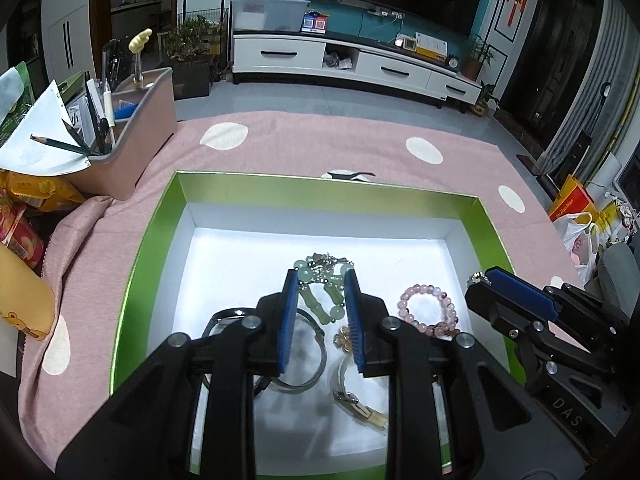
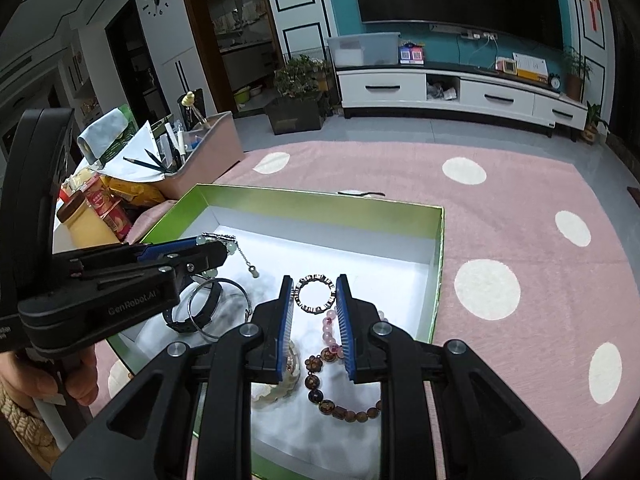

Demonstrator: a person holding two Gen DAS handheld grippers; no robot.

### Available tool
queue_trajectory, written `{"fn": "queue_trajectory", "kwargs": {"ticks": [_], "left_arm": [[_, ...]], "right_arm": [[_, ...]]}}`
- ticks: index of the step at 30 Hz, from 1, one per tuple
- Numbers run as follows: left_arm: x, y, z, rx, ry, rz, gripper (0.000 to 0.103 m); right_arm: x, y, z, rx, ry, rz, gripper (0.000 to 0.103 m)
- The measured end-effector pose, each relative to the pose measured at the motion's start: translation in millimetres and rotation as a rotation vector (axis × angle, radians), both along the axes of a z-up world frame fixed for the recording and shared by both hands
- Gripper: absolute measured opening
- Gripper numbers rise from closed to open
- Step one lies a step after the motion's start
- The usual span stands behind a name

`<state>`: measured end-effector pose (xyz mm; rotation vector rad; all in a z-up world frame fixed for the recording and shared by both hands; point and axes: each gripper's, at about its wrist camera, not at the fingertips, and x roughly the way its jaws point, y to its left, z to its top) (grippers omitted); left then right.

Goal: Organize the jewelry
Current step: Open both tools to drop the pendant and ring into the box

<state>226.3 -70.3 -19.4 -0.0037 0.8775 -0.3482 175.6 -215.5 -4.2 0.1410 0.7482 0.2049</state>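
A green box [image 1: 160, 216] with a white floor holds the jewelry. My left gripper [image 1: 321, 280] is open over a green jade bracelet [image 1: 320, 304], with a silver bangle [image 1: 308, 364] and a gold watch [image 1: 360, 404] below it. A pink bead bracelet [image 1: 428, 308] lies to the right. My right gripper [image 2: 314, 286] is open, its fingertips either side of a silver link ring bracelet [image 2: 314, 294]. A brown bead bracelet [image 2: 332, 404] and pink beads [image 2: 330, 332] lie beneath it. The left gripper [image 2: 208, 246] shows at left in the right wrist view, over the jade bracelet.
The box [image 2: 320, 204] sits on a pink cloth with white dots [image 2: 500, 240]. A pink organiser with pencils [image 1: 132, 136] and snack packs [image 1: 24, 200] stand at the left. A yellow bottle [image 2: 90, 224] is beside the box.
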Motion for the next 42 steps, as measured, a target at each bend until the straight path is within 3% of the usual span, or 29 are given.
{"fn": "queue_trajectory", "kwargs": {"ticks": [39,42], "left_arm": [[8,-7,-19,0.055,0.045,-0.012,0.024],[7,-2,-14,0.032,0.039,-0.008,0.038]], "right_arm": [[22,2,-21,0.001,0.122,-0.035,0.022],[19,-3,-17,0.019,0.106,-0.047,0.026]]}}
